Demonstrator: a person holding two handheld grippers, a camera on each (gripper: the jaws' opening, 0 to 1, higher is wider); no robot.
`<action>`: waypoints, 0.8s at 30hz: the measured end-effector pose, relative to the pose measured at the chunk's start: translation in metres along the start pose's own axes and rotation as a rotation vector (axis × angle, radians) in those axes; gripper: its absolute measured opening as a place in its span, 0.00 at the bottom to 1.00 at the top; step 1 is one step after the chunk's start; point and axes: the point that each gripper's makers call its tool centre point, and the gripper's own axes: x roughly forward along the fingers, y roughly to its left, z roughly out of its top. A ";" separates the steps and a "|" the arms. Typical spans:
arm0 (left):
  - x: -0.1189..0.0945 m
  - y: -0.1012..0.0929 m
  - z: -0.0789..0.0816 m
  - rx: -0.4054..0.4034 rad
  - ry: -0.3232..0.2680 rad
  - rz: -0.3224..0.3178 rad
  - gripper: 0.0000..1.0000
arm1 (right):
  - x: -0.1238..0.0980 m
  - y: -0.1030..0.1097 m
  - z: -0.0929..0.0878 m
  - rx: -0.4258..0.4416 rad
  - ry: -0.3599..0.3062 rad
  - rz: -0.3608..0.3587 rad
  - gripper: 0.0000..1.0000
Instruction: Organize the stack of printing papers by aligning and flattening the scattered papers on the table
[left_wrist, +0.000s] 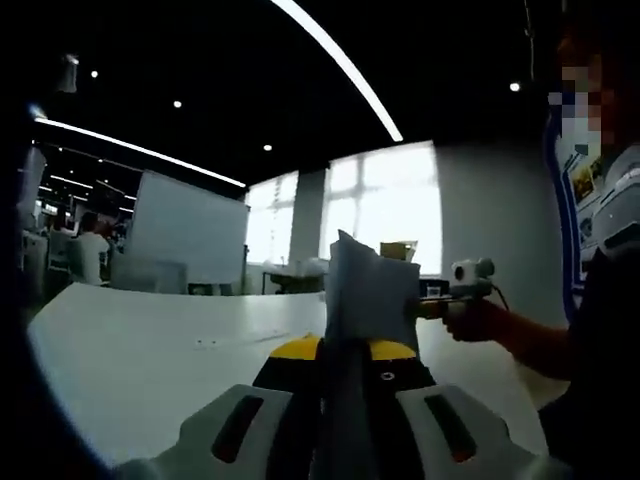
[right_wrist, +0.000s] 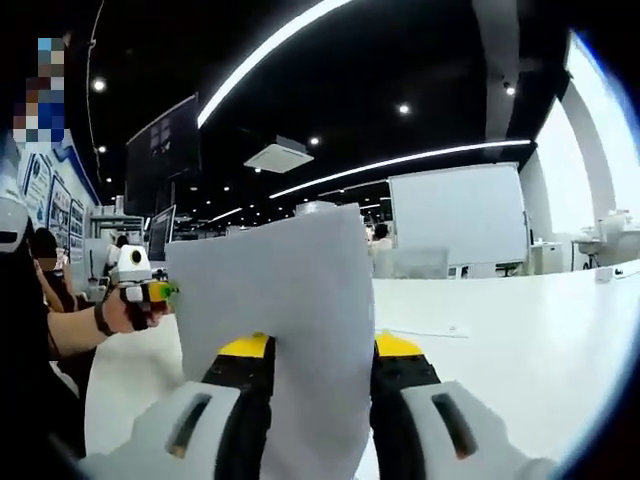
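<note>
Left gripper rises from the bottom of the left gripper view, its two grey jaws with yellow tips pressed on the paper stack. The stack passes between the jaws and stands up above them, seen almost from its edge, with a slightly bent upper corner. To the right of it, the right gripper comes in from the side, held by a person's hand, and it seems to clamp the right edge of the same stack, though the contact is small and not sharp. Below the stack lies the white table, wide and bare near the gripper. Behind it stands a whiteboard, and bright windows are further back.

In the right gripper view, the right gripper is closed on the paper stack, which lies flat between the jaws and faces the camera as a broad grey-white sheet, lifted above the table. At the left, the left gripper shows in a hand, near the left edge of the stack; whether it touches there I cannot tell from this view. A whiteboard stands behind the table, and long ceiling lights run above.
</note>
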 end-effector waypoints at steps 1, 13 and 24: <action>0.001 -0.001 -0.001 0.003 0.001 -0.005 0.18 | 0.000 0.000 0.000 -0.008 0.003 0.000 0.35; 0.000 -0.015 -0.001 0.117 0.015 -0.046 0.06 | -0.009 -0.008 0.011 -0.009 -0.026 0.000 0.35; -0.004 -0.024 0.071 0.397 -0.056 0.007 0.06 | -0.019 0.023 0.064 -0.199 -0.098 0.025 0.45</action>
